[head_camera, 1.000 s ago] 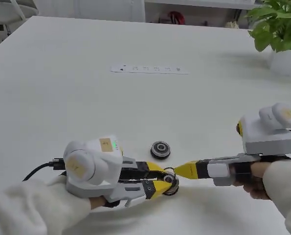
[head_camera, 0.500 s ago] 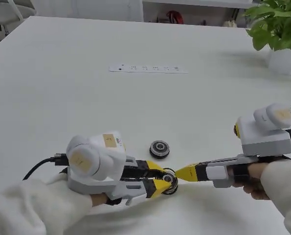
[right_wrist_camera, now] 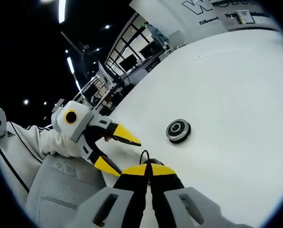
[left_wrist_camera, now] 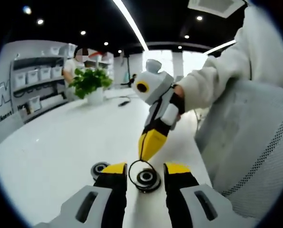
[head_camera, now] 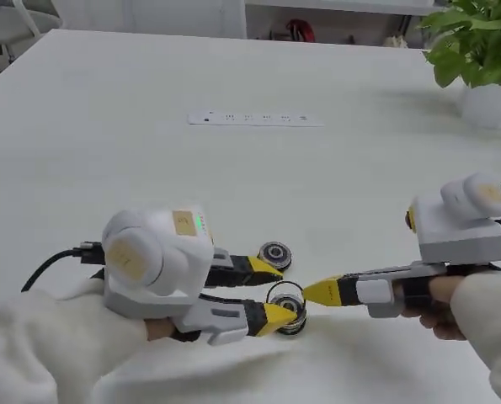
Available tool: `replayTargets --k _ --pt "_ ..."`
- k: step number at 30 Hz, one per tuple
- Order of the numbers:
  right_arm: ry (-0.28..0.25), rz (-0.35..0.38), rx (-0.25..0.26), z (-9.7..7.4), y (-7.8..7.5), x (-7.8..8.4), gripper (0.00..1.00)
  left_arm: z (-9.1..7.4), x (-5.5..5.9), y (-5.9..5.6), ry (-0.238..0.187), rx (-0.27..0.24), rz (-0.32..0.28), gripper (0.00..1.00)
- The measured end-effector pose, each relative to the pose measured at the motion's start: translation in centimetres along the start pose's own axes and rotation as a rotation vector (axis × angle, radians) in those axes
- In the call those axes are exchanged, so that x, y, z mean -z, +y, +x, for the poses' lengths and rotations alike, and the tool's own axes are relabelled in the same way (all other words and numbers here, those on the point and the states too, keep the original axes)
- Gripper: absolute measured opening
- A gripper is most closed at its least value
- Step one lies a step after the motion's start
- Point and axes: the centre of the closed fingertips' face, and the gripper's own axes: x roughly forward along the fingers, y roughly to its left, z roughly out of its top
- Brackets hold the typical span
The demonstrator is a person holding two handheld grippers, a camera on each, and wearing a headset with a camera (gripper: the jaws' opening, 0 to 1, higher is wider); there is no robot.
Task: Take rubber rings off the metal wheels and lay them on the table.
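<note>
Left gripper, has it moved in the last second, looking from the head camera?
Yes. The left gripper has opened its jaws: the far one has swung toward the loose wheel, which has stayed put relative to the power strip.
</note>
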Motion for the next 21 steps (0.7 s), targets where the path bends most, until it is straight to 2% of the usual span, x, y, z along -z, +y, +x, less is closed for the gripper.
replayTargets --k 6,11,14,21 --pt "-0.03 0.012 0.004 -0.4 -0.1 -0.7 0.0 -0.9 -1.9 0.3 -0.028 -0.007 0.03 0.4" --pt "-0.072 -0.002 0.01 -0.9 0.0 -1.7 0.0 -1.4 -2.8 0.3 -0.028 -0.008 0.059 0.55" --pt "-0.112 -0.007 0.008 -1.3 0.2 -2.8 0.0 -1.7 -3.3 0.3 -0.024 -0.005 0.08 0.61" --pt "-0.171 -0.013 0.007 -2.0 0.5 -4.1 0.0 -2.7 -4.5 0.6 -0.047 -0.008 0.071 0.7"
